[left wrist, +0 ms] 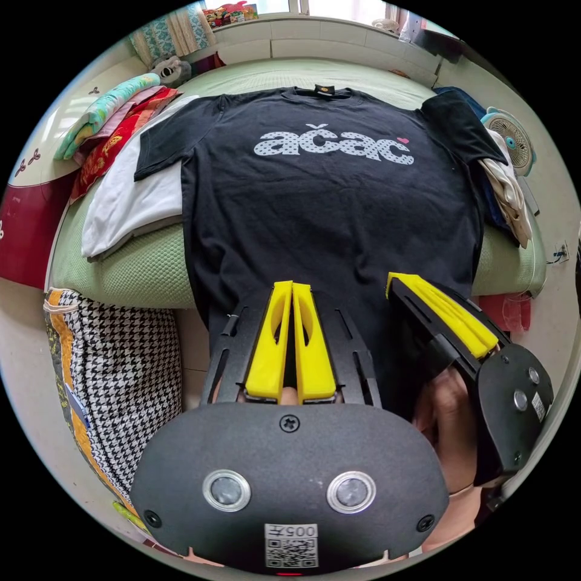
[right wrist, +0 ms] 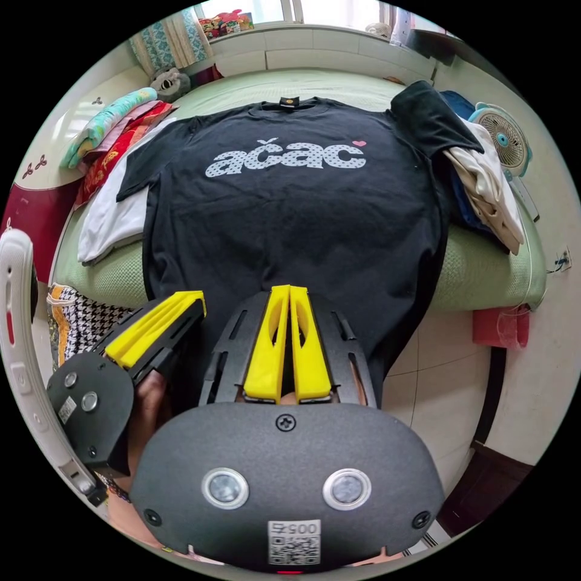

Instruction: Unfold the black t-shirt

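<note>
While both grippers' yellow jaws sit pressed together near its hem, the soft black t-shirt (left wrist: pixel 327 206) lies flat, collar pointing far across the quilted green bed (left wrist: pixel 145 266).

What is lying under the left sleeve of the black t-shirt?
Under the black t-shirt sleeve lies a folded white cloth on the green mattress. Whatever lies under the shirt's body is hidden.

A home bedroom: a green bed (left wrist: pixel 145 266) under a curtained window (left wrist: pixel 175 30), clothes piles (left wrist: pixel 115 127) along its edges, a fan (left wrist: pixel 508 139) beside it.
</note>
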